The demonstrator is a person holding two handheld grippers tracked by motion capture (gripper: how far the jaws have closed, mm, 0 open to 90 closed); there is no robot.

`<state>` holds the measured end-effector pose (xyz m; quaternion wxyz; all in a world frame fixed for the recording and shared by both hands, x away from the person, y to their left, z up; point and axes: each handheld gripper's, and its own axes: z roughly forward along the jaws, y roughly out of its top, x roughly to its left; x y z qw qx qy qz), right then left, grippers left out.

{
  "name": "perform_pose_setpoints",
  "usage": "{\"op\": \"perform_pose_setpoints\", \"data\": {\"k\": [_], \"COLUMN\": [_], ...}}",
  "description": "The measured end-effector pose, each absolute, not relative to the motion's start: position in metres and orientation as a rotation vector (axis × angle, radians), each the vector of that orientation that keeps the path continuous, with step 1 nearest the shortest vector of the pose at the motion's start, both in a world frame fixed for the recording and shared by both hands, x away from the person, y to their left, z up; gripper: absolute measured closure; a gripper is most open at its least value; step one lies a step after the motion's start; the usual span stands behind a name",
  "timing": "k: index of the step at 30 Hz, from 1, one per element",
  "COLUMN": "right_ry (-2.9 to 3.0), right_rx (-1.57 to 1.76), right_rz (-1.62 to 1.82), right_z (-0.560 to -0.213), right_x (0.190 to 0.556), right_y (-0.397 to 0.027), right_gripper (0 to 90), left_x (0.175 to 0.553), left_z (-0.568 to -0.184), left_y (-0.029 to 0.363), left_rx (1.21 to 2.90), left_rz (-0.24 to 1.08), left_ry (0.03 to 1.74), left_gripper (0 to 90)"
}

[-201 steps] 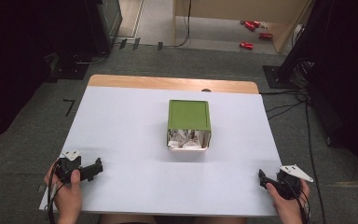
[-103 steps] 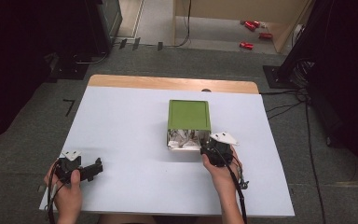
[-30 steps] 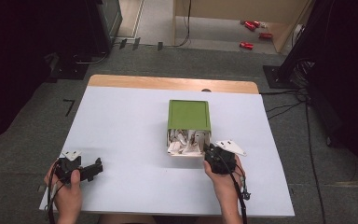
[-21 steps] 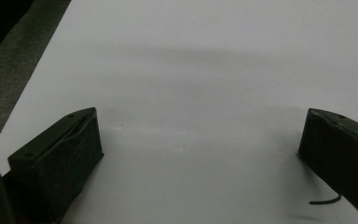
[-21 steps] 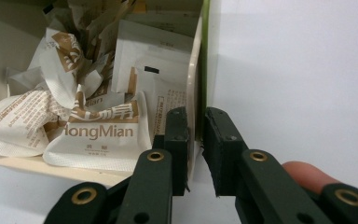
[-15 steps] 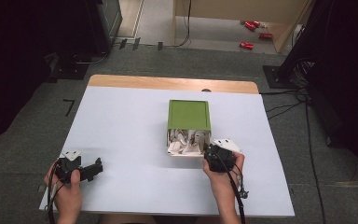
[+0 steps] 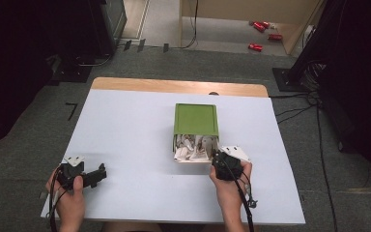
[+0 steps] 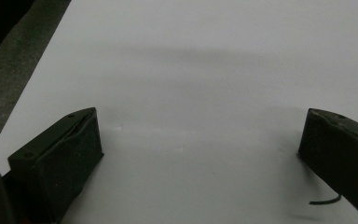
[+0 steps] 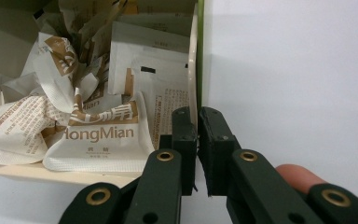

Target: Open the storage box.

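A green box (image 7: 196, 120) lies on its side mid-table, its open end facing me and stuffed with white sachets (image 7: 193, 147). My right gripper (image 7: 216, 162) is at the box's front right corner. In the right gripper view its jaws (image 9: 198, 114) have just been closing and now stand shut on the box's right wall (image 9: 195, 70), one jaw inside over the "HongMian" sachet (image 9: 100, 135) and the other outside. My left gripper (image 7: 99, 173) rests near the front left of the table. Its jaws (image 8: 200, 126) are wide open with only bare table between them.
The white tabletop (image 7: 125, 130) has a wooden strip (image 7: 174, 86) along its far edge. Grey carpet surrounds it, with dark stands and cables (image 7: 314, 101) at the right and red cans (image 7: 258, 29) on the floor beyond.
The right hand came from the table's front right corner to the box's open end and has held there over the last second. The left hand and the box have not moved.
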<state>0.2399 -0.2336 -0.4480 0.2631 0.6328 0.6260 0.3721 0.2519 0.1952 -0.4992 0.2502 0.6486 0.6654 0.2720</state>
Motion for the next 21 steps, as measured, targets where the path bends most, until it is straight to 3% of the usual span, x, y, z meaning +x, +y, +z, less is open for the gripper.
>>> {"op": "perform_pose_setpoints", "data": {"k": [21], "right_ry": [1.708], "right_rx": [1.702], "right_rz": [1.043], "right_z": [-0.448], "right_x": [0.228], "right_y": [-0.234], "right_gripper": [88.3], "left_x": [0.252], "left_z": [-0.499], "left_y": [0.195], "left_rx": [1.765], "left_rz": [0.741], "left_ry": [1.812], "left_gripper": [0.0]}}
